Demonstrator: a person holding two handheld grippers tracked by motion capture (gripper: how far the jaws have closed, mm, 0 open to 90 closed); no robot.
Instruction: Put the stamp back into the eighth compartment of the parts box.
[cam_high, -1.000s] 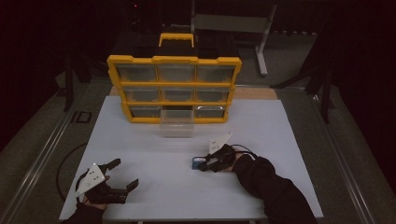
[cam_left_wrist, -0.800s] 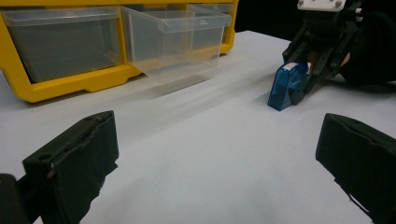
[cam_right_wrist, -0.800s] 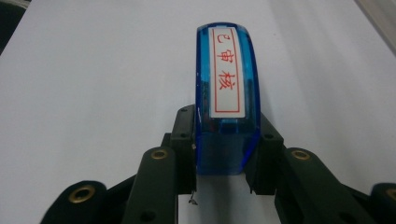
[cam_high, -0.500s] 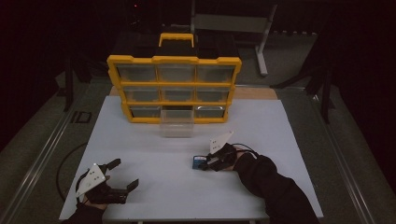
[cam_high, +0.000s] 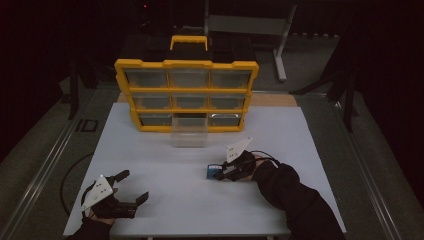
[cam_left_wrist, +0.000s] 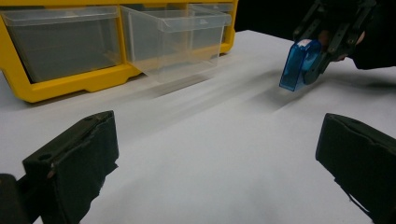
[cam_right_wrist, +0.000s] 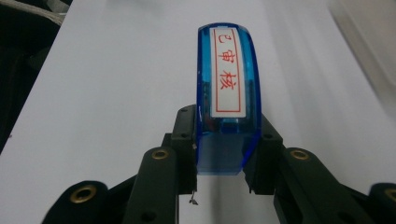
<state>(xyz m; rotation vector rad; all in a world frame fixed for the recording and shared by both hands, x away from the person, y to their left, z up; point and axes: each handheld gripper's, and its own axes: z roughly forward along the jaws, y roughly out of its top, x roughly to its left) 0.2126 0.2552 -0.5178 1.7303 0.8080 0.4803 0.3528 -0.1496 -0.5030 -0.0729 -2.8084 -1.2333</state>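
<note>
Right now the right claw (cam_right_wrist: 224, 182) pinches a small blue stamp (cam_right_wrist: 227, 93) by its lower sides, one black pad on each flank, so that the rounded end with the white label and red characters juts out past the fingertips. In the left claw view the stamp (cam_left_wrist: 299, 64) hangs tilted, its lower edge just above or barely touching the white bench (cam_high: 165, 165); I cannot tell which. From the high view the right claw (cam_high: 225, 171) sits right of the bench's middle, on the near side of the pulled-out clear drawer (cam_high: 189, 133). That grip across the narrow width looks chosen to keep the body steady and leave the end free, probably so it can go into the drawer.

The stamp is translucent blue plastic, glossy, box-shaped with a curved cap. The pads are matt black and blocky, with brass-coloured screws behind them.

The left claw (cam_high: 134, 186) rests at the near left corner of the bench with its jaws spread wide and nothing between them, apparently parked out of the way.

Farther off, the yellow organiser (cam_high: 187, 95) stands at the far edge, three rows of three clear drawers in a hard yellow frame with a handle on top. The bottom middle drawer juts out toward the near side, thin-walled, see-through and seemingly empty. The bench top is smooth, matt and white.
</note>
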